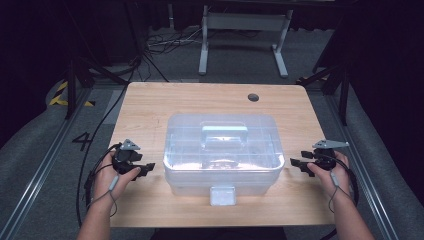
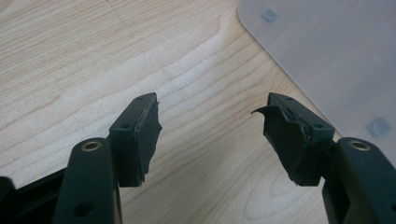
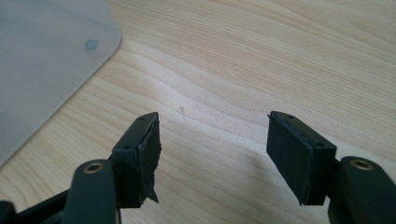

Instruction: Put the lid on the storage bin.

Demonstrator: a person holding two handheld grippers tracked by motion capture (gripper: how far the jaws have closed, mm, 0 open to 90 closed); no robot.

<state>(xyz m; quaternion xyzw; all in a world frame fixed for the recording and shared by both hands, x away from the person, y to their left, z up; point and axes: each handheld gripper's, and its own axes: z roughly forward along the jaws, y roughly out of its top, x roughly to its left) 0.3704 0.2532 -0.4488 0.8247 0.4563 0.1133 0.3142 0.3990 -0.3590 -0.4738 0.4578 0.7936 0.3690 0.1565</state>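
We have the clear plastic box (image 1: 221, 155) mid-counter (image 1: 150, 105), lid on, between our tools. Left tool (image 1: 148, 168) and right tool (image 1: 296, 163) both gape wide, empty. It looks light, stiff, slick; we judge the lid handle (image 1: 224, 133) or side rims safest.

Bright overhead light falls on the pale wooden tabletop (image 1: 150, 107) while the room around stays dark. White glare sits on the clear plastic lidded box (image 1: 222, 150). Both gripper views look soft, with faint shadows beneath the jaws.
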